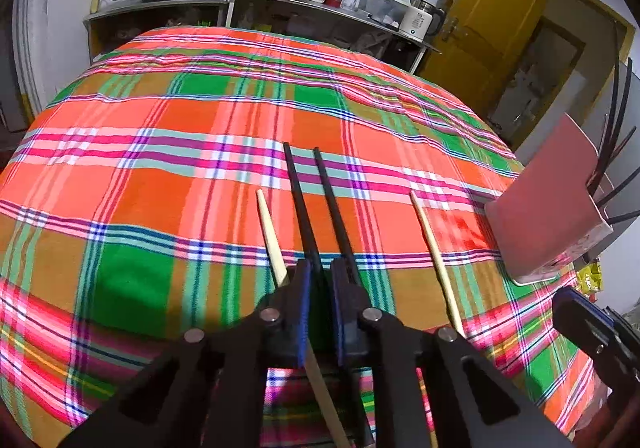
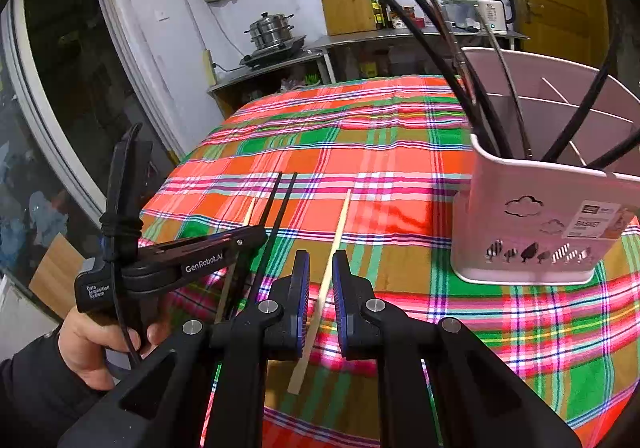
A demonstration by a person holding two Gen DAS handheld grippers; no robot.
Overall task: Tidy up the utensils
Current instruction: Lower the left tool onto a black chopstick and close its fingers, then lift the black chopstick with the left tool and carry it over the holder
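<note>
The surface, under a plaid cloth, lies bare across its far and left parts up to the far edge; the pink basket stands near the right edge, black sticks leaning out of it. Four chopsticks lie at the near side: two black ones side by side, between two pale wooden ones, roughly parallel, tips pointing away. The left tool has its pads slightly apart around the black pair; whether it pinches them I cannot tell. The right tool stands open astride one wooden chopstick, pads clear of it.
</note>
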